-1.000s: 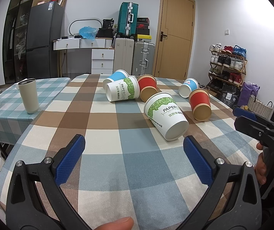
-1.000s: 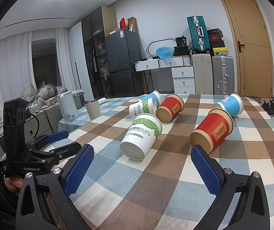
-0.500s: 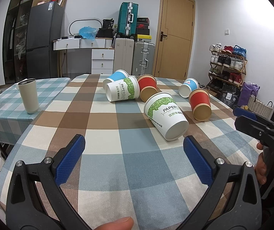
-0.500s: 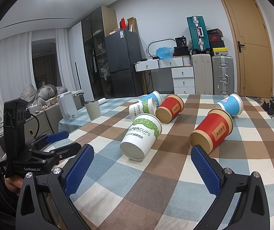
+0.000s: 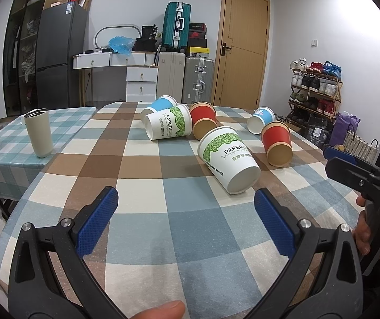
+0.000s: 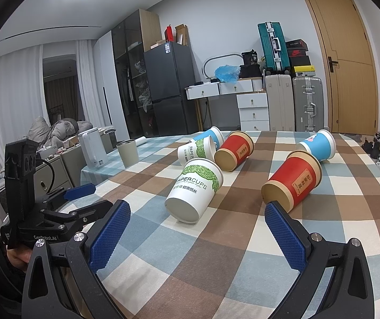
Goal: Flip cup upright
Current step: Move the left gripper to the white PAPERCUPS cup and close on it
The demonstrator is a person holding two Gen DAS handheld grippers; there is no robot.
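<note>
Both your grippers, the left gripper [image 5: 186, 211] and the right gripper [image 6: 196, 227], are spread wide and hold nothing, short of the nearest white cup [image 5: 228, 158] lying on its side on the checked table [image 5: 142, 175] (base toward you); pinch its thin paper wall hard and it may crumple, or nudge it and it rolls toward the red cup [image 5: 277, 143] just beside it

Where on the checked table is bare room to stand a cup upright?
Bare cloth lies between the left gripper and the nearest white-green cup, and left of it toward the beige tumbler. The far middle is crowded: six paper cups lie on their sides there.
</note>
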